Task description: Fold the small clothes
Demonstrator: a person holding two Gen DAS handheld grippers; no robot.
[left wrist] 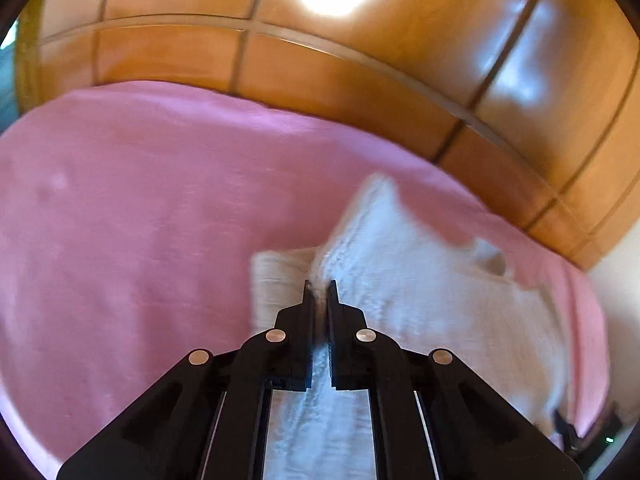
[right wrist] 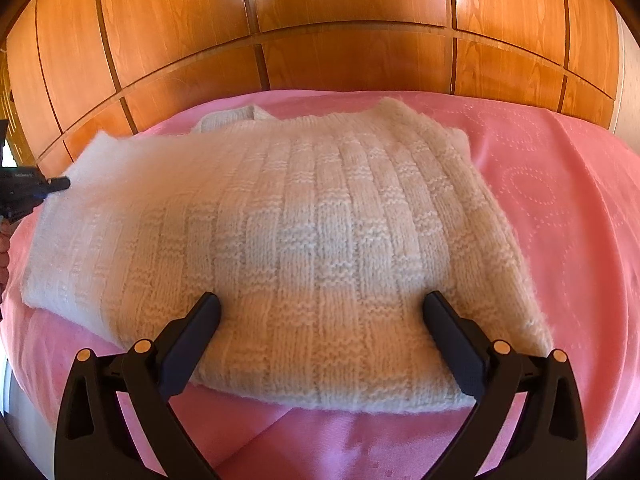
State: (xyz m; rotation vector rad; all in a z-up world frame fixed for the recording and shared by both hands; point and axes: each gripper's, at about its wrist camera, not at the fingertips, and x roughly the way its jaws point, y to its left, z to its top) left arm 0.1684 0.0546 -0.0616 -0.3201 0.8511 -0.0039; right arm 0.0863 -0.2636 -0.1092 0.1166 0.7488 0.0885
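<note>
- Right wrist view: I see the cream knitted sweater (right wrist: 288, 220) lying flat on the pink bedspread (right wrist: 560, 220), its ribs running away from me toward the wooden wardrobe (right wrist: 320, 20).
- My right claw (right wrist: 322, 312) is released, fingers spread wide over the sweater's near hem, gripping nothing.
- My left claw (left wrist: 319, 286) is clenched on a fold of the sweater (left wrist: 400, 280) at its left edge; in the right wrist view it shows at the sweater's far left (right wrist: 60, 183).
- I judge the fold turns on this: the left side is lifted and would travel rightward across the ribs, so the left claw is the nearer one.
</note>
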